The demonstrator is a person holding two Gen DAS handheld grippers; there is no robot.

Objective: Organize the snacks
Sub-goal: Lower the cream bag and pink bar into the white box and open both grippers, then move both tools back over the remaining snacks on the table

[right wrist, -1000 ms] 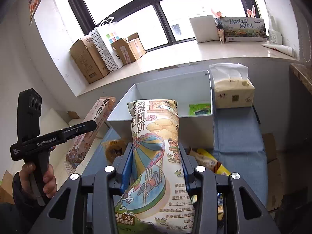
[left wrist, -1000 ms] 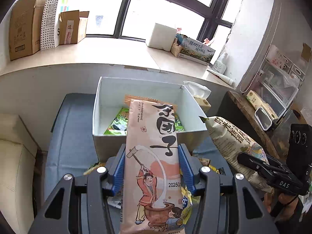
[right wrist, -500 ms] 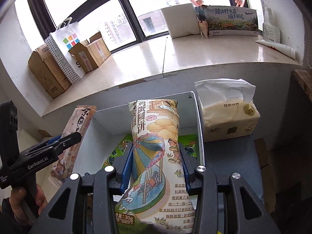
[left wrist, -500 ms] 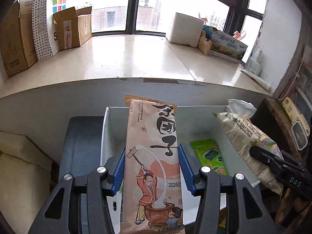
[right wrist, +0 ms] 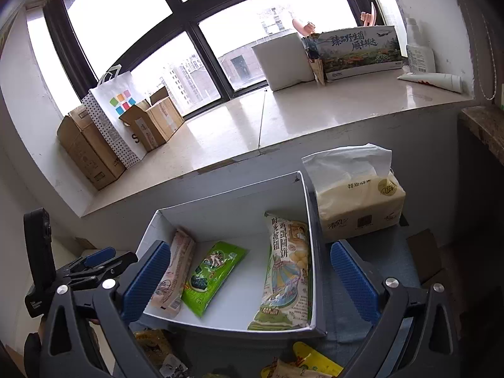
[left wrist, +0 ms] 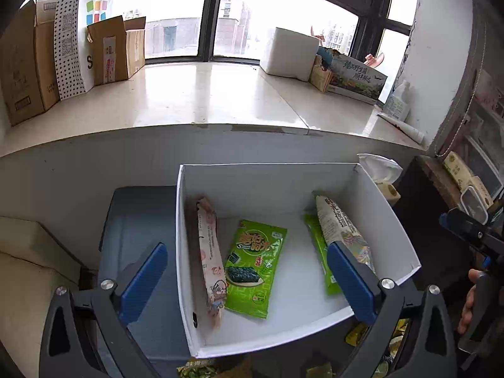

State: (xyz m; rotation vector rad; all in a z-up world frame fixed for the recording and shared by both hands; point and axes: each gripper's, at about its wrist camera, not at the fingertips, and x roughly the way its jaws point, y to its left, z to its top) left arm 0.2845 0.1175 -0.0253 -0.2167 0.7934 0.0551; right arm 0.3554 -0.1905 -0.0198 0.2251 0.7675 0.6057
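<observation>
While both the left gripper and right gripper are being held wide open and empty, a second green packet is being largely hidden under the biscuit bag in the white box.

A second green packet lies mostly hidden under the egg-biscuit bag. Loose snacks on the bench are cut off by the bottom edge. Small print on the seaweed packet is too fine to read.
</observation>
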